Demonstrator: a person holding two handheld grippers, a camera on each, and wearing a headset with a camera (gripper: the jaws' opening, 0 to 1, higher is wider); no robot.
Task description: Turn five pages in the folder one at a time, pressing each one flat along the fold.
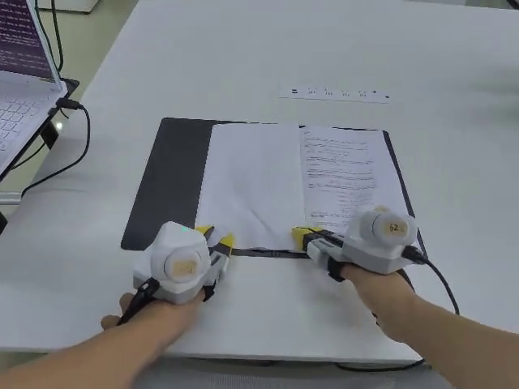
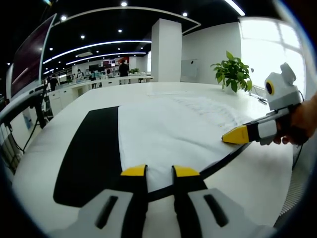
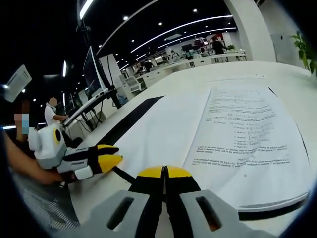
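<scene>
Two tongs sit at the near edge of the folder (image 1: 170, 186), which lies open on the worktop (image 1: 243, 65): left tongs (image 1: 215, 237) narrowly parted, right tongs (image 1: 304, 237) closed, neither holding anything. Beyond them, the printed page (image 1: 349, 174) right of the fold (image 1: 302, 178) could crease, or several sheets lift together, if pinched carelessly.

Open-plan office — white worktable (image 1: 243, 49), laptop (image 1: 20, 89) beside it, white pillar (image 2: 166, 49), potted plant (image 2: 233, 74), ceiling strip lights (image 2: 99, 45)

open-plan office | desk rows (image 2: 106, 82) | strip lights (image 2: 99, 45) | laptop (image 1: 18, 97) | potted plant (image 2: 233, 74)
</scene>
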